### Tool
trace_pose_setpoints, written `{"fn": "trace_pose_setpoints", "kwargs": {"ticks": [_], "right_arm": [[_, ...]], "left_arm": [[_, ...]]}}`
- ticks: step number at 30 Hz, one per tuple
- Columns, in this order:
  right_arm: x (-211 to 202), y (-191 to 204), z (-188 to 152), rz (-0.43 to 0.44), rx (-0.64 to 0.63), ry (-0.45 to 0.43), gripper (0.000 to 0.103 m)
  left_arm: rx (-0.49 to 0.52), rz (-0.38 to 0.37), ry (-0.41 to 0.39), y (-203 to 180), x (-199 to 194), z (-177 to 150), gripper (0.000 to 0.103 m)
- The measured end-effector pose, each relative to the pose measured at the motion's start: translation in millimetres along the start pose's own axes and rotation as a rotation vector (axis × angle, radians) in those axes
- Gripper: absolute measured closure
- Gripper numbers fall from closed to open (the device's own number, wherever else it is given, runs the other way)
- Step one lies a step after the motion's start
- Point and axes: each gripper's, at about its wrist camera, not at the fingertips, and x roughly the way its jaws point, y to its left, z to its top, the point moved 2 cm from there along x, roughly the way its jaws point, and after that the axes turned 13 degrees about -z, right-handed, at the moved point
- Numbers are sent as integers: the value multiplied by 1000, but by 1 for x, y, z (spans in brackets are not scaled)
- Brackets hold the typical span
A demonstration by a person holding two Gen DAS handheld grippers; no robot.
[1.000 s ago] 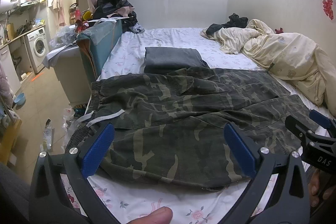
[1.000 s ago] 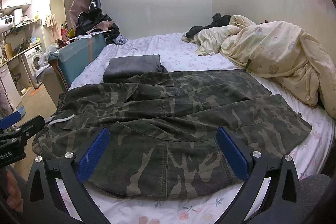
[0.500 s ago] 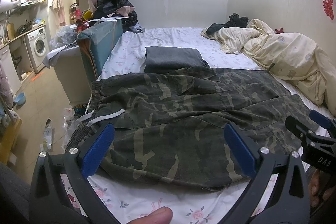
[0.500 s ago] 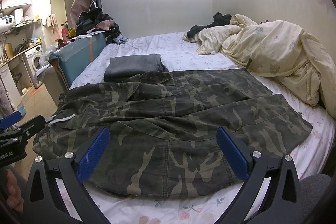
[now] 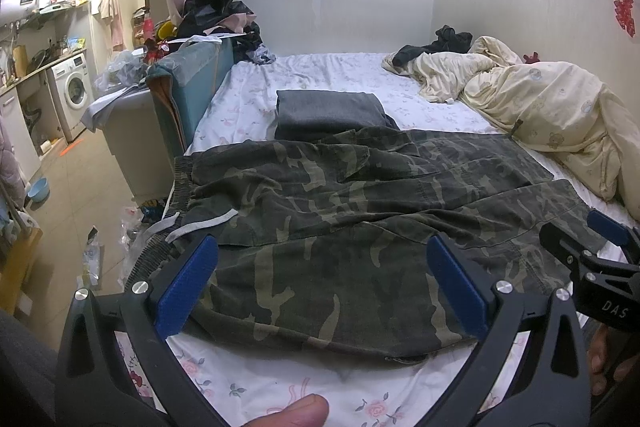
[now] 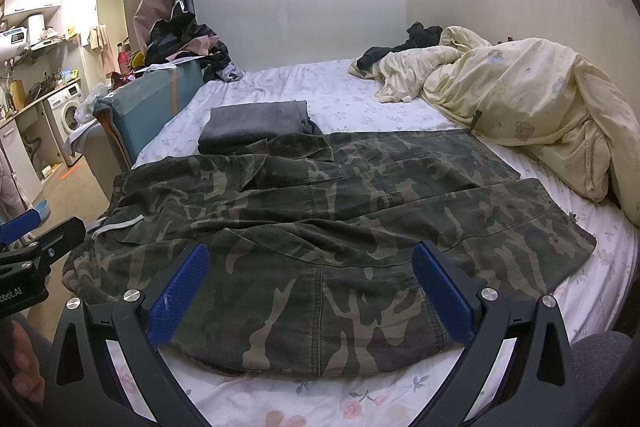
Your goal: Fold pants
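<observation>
We hold our left gripper (image 5: pixel 322 281) level and low, jaws spread wide, blue pads (image 5: pixel 186 285) apart with nothing between them. Our thumb tip (image 5: pixel 294 414) shows at the bottom edge. Our right gripper (image 6: pixel 310 289) sits alongside at matching height, also spread wide and holding nothing. Each gripper appears at the edge of the other's view, fingers wrapped on handles.

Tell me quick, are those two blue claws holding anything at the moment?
Left gripper: open, holding nothing, above the camouflage pants.
Right gripper: open, holding nothing, also above the pants.
</observation>
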Motion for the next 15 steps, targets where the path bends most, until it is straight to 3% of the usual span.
{"fn": "trace_pose_setpoints", "kwargs": {"ticks": [15], "right_arm": [[1,3,-5,3,3,6,0]], "left_arm": [[5,5,-5,1,0,1,0]]}}
